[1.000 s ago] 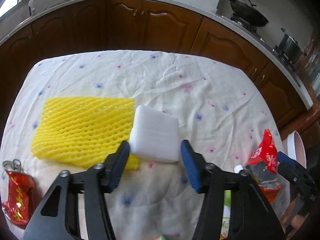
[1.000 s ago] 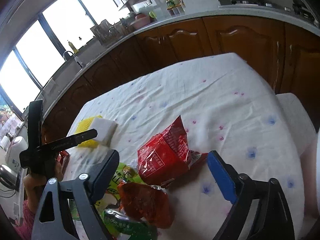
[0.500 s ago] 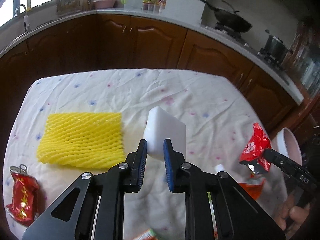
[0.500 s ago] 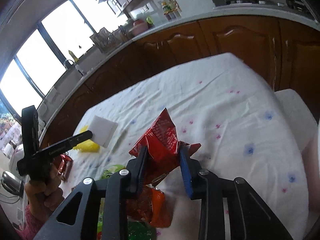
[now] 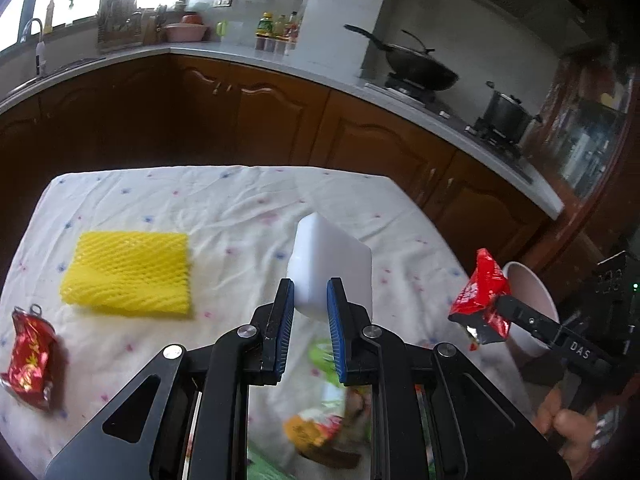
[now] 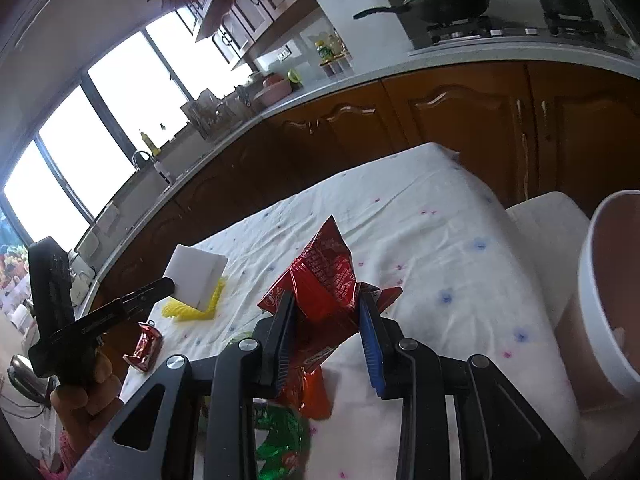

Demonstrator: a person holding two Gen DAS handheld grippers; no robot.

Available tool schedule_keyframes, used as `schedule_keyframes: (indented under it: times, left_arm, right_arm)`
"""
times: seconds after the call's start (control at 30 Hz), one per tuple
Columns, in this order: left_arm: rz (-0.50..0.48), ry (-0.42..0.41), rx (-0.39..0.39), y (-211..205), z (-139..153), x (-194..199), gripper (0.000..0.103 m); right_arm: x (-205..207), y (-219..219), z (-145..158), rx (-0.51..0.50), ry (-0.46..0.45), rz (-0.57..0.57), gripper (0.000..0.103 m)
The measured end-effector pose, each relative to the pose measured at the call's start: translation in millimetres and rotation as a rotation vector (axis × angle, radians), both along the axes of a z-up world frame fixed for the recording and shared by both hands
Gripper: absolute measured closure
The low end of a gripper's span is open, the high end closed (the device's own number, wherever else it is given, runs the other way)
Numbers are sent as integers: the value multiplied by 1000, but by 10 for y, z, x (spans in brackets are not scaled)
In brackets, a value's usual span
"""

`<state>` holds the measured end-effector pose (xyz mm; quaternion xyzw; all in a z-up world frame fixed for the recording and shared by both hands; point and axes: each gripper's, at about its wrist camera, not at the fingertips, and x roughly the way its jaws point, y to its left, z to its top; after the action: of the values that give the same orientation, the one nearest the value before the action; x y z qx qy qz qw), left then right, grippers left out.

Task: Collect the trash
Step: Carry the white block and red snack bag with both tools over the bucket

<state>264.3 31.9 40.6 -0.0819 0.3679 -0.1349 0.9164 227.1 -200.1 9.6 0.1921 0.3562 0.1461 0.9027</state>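
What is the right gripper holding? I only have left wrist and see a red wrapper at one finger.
Observer: The right gripper jaws have just closed; both pads press on the red wrapper, held clear of the tablecloth.
Operator: Bin on that side?
Observer: The white-rimmed bin stands right of the wrapper, mouth open. The wrapper is not over it yet.
Operator: How is my foam from there?
Observer: The left gripper jaws have also just closed. It holds the white foam block up off the cloth, with the yellow foam net lying below it.
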Motion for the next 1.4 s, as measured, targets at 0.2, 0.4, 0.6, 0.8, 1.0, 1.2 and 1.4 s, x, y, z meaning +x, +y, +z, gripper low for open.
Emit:
schedule_keyframes:
  times: [0.2,0.4,0.6,0.8,1.0,1.2,1.4]
  left_arm:
    - [-35,-2,-20,-182,28,-168,87]
    - [-72,0,-36,-347,50,-320,87]
    - [-106,5,-52,-507,60,-456,87]
    - [-134,8,-55,-651,69,-571,87]
    - [-165,8,-58,-812,73,-681,87]
    - [-201,17,-65,-994,54,-752,87]
    - [-243,17,-57,-1206,61,-772,87]
  right_arm:
    - [-210,-118,56,-4,-18,-26,72]
    - [-434,-256,77,-26,-36,-60,71]
    - [-634,-407,91,-27,-44,-96,71]
    - [-830,-600,81,-20,-44,-140,71]
    - [-997,-786,67,-16,-45,-188,71]
    - [-1130,-937,77,-15,-48,-223,71]
    - [-1226,-1102,88,-14,-54,-262,71]
